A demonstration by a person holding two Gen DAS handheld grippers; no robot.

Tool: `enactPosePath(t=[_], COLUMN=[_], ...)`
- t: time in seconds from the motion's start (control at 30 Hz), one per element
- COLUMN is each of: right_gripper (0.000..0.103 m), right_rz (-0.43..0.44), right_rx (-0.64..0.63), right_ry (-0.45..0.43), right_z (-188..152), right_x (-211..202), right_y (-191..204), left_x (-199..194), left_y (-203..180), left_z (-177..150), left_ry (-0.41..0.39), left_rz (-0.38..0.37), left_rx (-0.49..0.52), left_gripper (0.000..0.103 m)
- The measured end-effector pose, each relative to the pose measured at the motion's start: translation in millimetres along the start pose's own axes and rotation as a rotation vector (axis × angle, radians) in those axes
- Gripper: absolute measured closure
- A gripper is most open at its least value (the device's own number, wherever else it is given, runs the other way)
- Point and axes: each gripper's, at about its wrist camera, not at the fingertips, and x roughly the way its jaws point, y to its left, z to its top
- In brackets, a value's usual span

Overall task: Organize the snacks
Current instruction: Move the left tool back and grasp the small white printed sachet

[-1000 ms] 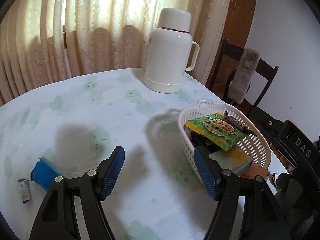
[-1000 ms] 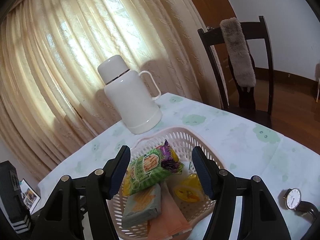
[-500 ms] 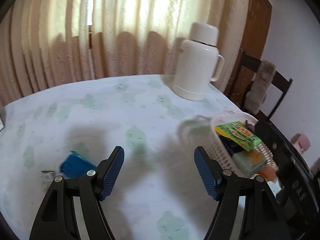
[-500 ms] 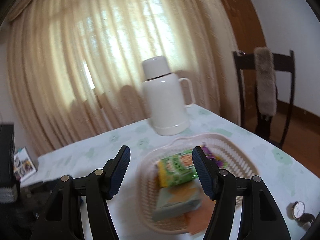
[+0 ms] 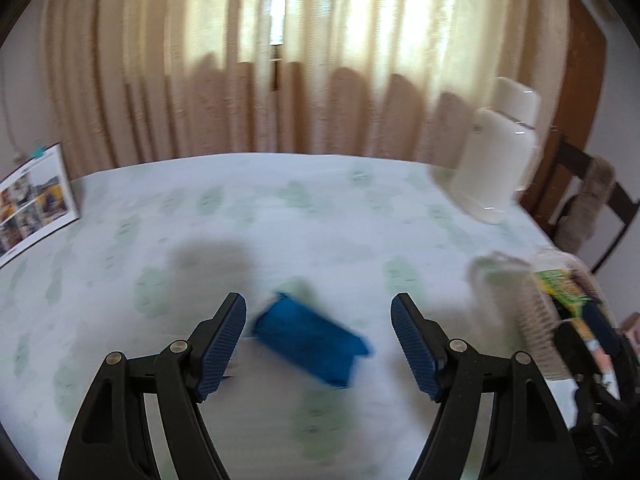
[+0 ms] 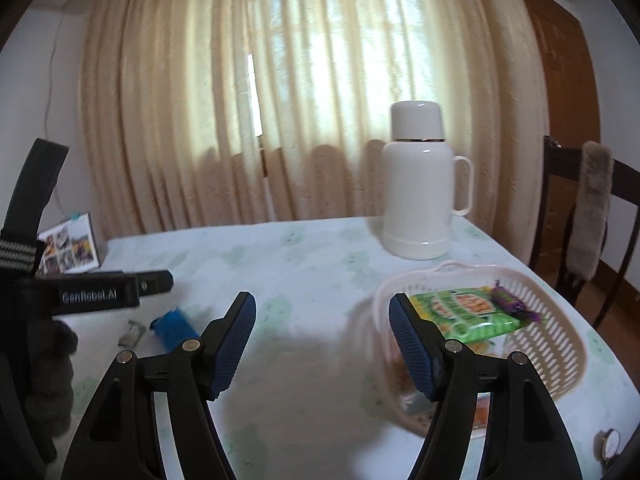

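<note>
Left gripper (image 5: 318,342) hovering over the table (image 5: 320,208), jaws parted and opening wider, gripping nothing. Blue packet (image 5: 310,338) lying flat on the cloth, seen in the gap between the left fingers (image 5: 222,346) but lower down, apart from both pads. Whole left view smearing with motion blur. Small silver wrapper (image 6: 132,332) lying just beside the blue packet in the right view, on the side toward the photo card.

Right gripper (image 6: 322,344) also standing released, jaws opening, nothing between them but bare tablecloth. Right-hand finger (image 6: 412,350) overlapping the near rim of the basket (image 6: 560,344) in the picture; touching or not, cannot tell.

Basket sitting near the table's right edge, well apart from the blue packet. Green snack bag (image 6: 466,314) lying on top inside it, a purple wrapped sweet (image 6: 510,302) resting at the bag's far end, orange and pale packets showing underneath, too hidden to name.

White flask (image 6: 418,188) standing upright at the far side of the table before the curtain (image 6: 300,100). Photo card (image 5: 34,204) propping up at the far left edge. Wristwatch (image 6: 610,442) lying at the near right corner. Dark chair (image 6: 588,208) with a furry cover standing beyond the basket.
</note>
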Motion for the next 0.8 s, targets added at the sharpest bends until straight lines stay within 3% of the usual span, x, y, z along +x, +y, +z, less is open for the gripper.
enactPosePath(t=[0.33,0.57,0.73,0.8], right_gripper=[0.033,0.033,0.033,0.033], right_rz=[0.057,0.075,0.081,0.084], right_rx=[-0.052,-0.078,-0.091,-0.093], right_ry=[0.077,0.113,0.128,0.137], right_z=[-12.9,-17.5,-19.2,-19.5], right_x=[12.0,17.3,19.2,21.0], right_y=[17.4,23.8,26.0,26.4], left_x=[29.1,54.8,67.5,66.0], left_y=[61.1,69.8,69.1,67.8], left_z=[-13.8,-28.2,-36.4,-36.2], left_ry=[0.102,0.201,0.253,0.240], left_rz=[0.158,0.168,0.172,0.179], left_rx=[-0.109,-0.140,-0.136,-0.123], left_gripper=[0.032,0.034,0.059,0.069])
